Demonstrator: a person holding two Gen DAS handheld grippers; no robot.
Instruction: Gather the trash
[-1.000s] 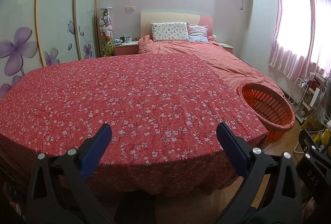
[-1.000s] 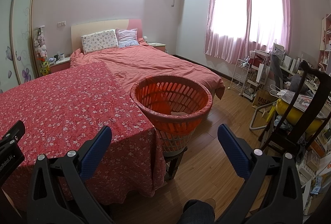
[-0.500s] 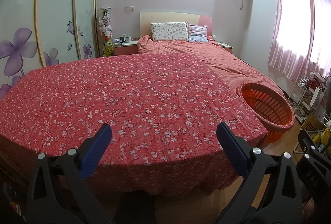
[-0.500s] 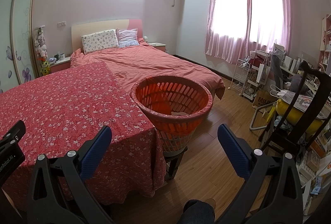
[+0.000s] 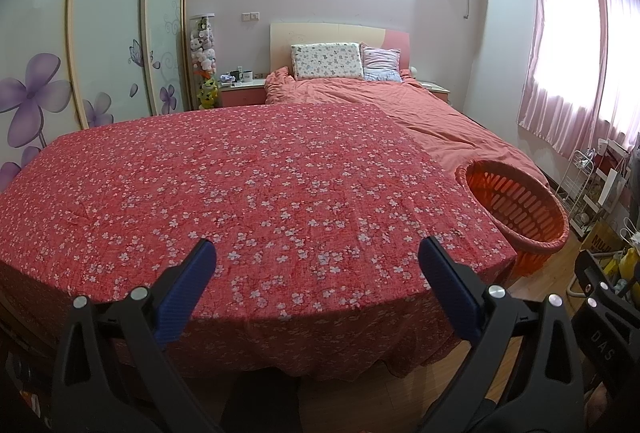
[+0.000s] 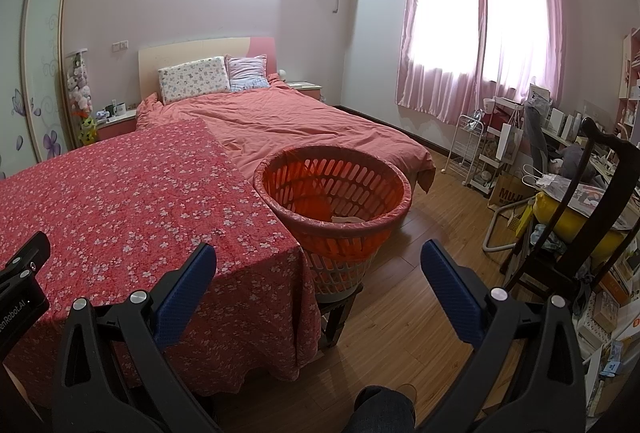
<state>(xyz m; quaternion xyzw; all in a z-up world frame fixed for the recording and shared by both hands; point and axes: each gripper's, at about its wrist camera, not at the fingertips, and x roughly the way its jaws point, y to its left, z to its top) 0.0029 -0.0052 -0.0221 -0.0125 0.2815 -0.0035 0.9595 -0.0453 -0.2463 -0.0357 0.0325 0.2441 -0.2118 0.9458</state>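
An orange slotted basket (image 6: 336, 193) stands on a low stool at the right corner of a table covered by a red floral cloth (image 6: 120, 201). A pale scrap (image 6: 346, 220) lies inside the basket. The basket also shows in the left wrist view (image 5: 516, 205), right of the cloth (image 5: 248, 193). My left gripper (image 5: 316, 265) is open and empty, held over the cloth's near edge. My right gripper (image 6: 318, 265) is open and empty, held just in front of the basket. No loose trash shows on the cloth.
A bed with a salmon duvet (image 6: 296, 125) lies behind the table. A dark wooden chair (image 6: 592, 201) and a cluttered desk stand at the right. A white wire rack (image 6: 472, 149) stands by the pink curtain. Wooden floor (image 6: 420, 297) lies right of the basket.
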